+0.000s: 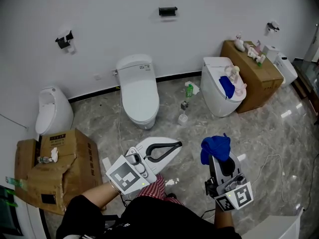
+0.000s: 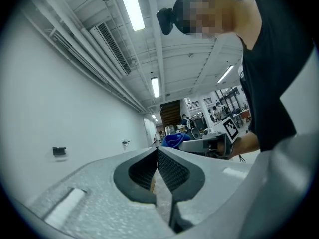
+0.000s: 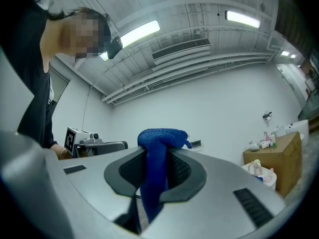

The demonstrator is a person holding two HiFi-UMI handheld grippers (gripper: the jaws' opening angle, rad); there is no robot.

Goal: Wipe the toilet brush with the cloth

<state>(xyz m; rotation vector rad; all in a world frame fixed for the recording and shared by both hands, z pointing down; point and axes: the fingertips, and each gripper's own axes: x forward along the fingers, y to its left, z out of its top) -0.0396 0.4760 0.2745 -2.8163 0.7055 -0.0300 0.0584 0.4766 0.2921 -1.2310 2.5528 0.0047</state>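
Head view: we hold left claw (image 1: pixel 175 146) and right claw (image 1: pixel 217 158) over floor (image 1: pixel 269 133). Blue cloth (image 1: pixel 215 147) bunched at right claw's tip. Brush (image 1: pixel 183 114) stands on floor between two toilets (image 1: pixel 139 91), well apart from both claws.
Left gripper view: left claw together, empty.
Right gripper view: right claw clamped on cloth, which hangs down between its jaws.

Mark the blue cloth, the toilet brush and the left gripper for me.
blue cloth (image 1: pixel 215 148): head view, on its bunched upper end.
toilet brush (image 1: pixel 183 116): head view, on its white base.
left gripper (image 1: pixel 178 145): head view, at its closed tips.
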